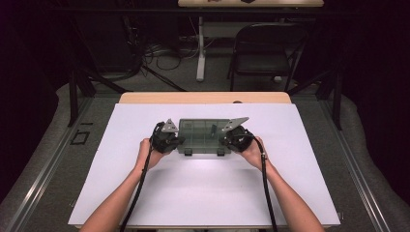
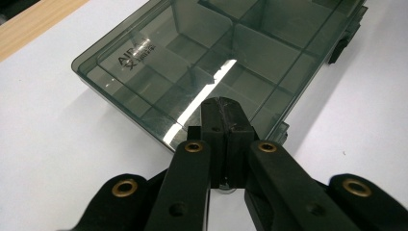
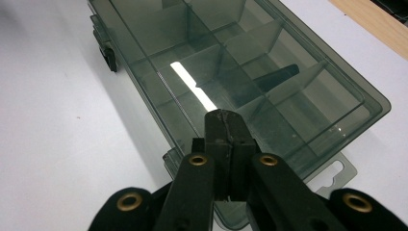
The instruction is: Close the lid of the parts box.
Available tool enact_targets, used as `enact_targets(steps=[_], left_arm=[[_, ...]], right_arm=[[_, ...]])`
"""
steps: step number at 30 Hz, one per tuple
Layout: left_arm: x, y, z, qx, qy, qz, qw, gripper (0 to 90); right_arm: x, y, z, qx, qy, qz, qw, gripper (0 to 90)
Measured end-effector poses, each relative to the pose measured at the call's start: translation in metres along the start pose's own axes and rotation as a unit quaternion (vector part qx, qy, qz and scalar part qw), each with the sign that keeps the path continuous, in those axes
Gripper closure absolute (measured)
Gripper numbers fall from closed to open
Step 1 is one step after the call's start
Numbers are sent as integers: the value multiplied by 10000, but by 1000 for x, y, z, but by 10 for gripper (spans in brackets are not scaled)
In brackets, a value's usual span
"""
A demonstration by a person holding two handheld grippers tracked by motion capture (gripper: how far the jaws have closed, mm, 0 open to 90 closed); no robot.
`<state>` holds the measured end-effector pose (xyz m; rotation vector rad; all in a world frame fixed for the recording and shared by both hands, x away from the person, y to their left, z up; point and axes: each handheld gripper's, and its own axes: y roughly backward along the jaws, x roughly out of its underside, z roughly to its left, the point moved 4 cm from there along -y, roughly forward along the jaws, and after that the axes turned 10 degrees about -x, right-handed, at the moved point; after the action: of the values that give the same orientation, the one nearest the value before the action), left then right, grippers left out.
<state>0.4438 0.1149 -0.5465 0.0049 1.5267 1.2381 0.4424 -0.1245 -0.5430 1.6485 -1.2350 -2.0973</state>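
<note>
**Desk:** Where did the smoky grey, see-through plastic organiser box (image 1: 203,137) sit?

**Photographer:** Flat on the white board covering the wooden table (image 1: 145,193), lid down, its long axis running left to right across the person's front. The two dark latches (image 1: 187,152) faced the person on the near long edge.

**Desk:** And the grippers?

**Photographer:** One stood at each short end. The left gripper (image 2: 223,103) had its black jaws pressed fully together with nothing between them, tips at the lid's end just over the left rim. The right gripper (image 3: 225,115) mirrored it at the right end, jaws likewise closed and empty, beside the hang tab (image 3: 337,172).

**Desk:** Which hand was nearer?

**Photographer:** Neither, by my reading. The box lay between them, each about equally close to its own end. One small dark piece (image 3: 276,77) lay in a compartment toward the right.

**Desk:** What mattered next?

**Photographer:** Probably the latches, which lay nearward of both tips.
</note>
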Motion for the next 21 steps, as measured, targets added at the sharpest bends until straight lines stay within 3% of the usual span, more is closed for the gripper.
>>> enact_targets(steps=[3, 6, 10, 14, 21], left_arm=[[-1, -1, 2, 92, 11, -21, 10000, 808], [0, -1, 6, 172, 148, -29, 9997, 714], [-2, 4, 7, 93, 188, 5, 9998, 544], [-2, 11, 5, 60, 267, 81, 9996, 342], [1, 26, 1, 11, 226, 124, 9997, 167]], right_arm=[[0, 0, 0, -15, -54, -16, 10000, 900], [-1, 1, 1, -13, -23, 32, 10000, 887], [-4, 7, 1, -12, -97, -52, 9999, 823], [-8, 14, 3, -74, -173, -119, 9998, 650], [-2, 26, 8, -137, -429, -65, 9990, 338]])
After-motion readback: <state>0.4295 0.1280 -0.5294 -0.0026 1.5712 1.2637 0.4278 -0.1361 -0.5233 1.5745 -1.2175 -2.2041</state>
